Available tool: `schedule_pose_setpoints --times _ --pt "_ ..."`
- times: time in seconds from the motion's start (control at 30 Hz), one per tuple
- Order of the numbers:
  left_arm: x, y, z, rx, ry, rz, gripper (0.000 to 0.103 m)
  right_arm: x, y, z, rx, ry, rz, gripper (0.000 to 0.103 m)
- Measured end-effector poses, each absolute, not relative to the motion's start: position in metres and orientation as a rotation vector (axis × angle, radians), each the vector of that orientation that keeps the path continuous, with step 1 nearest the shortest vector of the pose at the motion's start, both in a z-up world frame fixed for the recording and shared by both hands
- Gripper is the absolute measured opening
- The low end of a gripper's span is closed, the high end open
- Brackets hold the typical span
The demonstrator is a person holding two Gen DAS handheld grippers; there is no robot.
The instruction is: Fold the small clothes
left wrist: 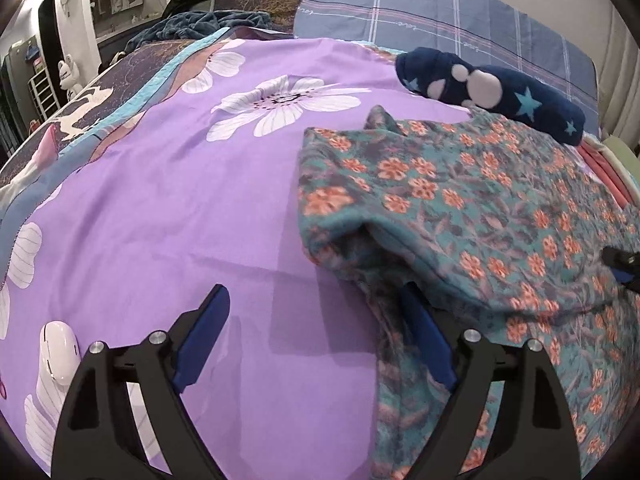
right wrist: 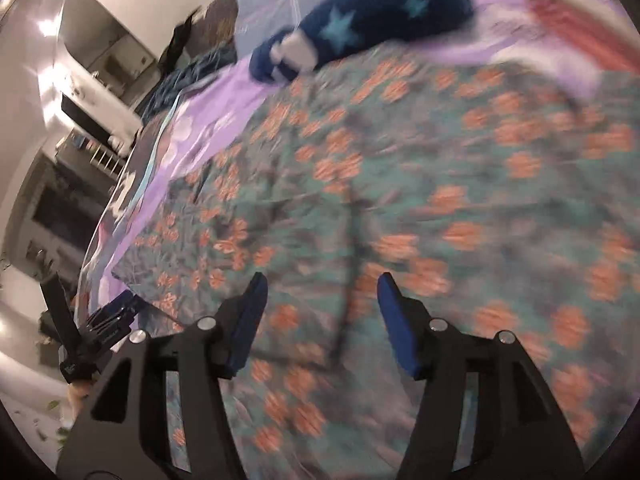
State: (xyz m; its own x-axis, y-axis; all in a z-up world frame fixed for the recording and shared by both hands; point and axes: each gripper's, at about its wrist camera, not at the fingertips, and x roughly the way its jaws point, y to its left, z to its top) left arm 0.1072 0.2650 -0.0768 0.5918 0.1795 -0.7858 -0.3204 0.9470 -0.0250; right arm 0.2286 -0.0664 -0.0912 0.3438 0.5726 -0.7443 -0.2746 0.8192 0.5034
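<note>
From my left gripper (left wrist: 314, 336), with its jaws wide apart, I see the purple bedsheet (left wrist: 168, 208) bare from 9 to 12 o'clock, so a gripper could pass there. At 8 o'clock a white earbud case (left wrist: 56, 354) lies just beside the left finger. From 1 to 4 o'clock the teal floral garment (left wrist: 480, 208) blocks the way, its folded edge touching the right finger. Beyond it, at 1 o'clock, lies a navy star-patterned roll (left wrist: 492, 92). My right gripper (right wrist: 320, 320) is spread open above the garment, and the left one stands at its 8 o'clock.
</note>
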Motion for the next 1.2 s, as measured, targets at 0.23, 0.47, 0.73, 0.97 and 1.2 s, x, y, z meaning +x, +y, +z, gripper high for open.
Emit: schedule_pose_setpoints --times 0.23,0.47,0.73,0.97,1.2 --pt "0.127 0.274 -0.075 -0.19 0.876 0.333 0.087 0.222 -0.056 -0.041 0.208 0.917 0.595 0.006" --pt "0.123 0.255 -0.074 -0.099 0.868 0.29 0.087 0.211 -0.142 0.0 0.199 0.754 0.369 0.006" --pt "0.118 0.247 -0.074 -0.063 0.868 0.278 0.089 0.228 -0.183 -0.083 0.24 1.017 0.245 0.011" --pt "0.116 0.242 -0.073 -0.052 0.862 0.24 0.089 0.204 -0.163 -0.023 0.063 0.743 0.074 0.063" --pt "0.12 0.229 -0.062 -0.066 0.794 0.053 0.04 0.248 -0.042 0.022 0.001 0.914 0.608 0.057"
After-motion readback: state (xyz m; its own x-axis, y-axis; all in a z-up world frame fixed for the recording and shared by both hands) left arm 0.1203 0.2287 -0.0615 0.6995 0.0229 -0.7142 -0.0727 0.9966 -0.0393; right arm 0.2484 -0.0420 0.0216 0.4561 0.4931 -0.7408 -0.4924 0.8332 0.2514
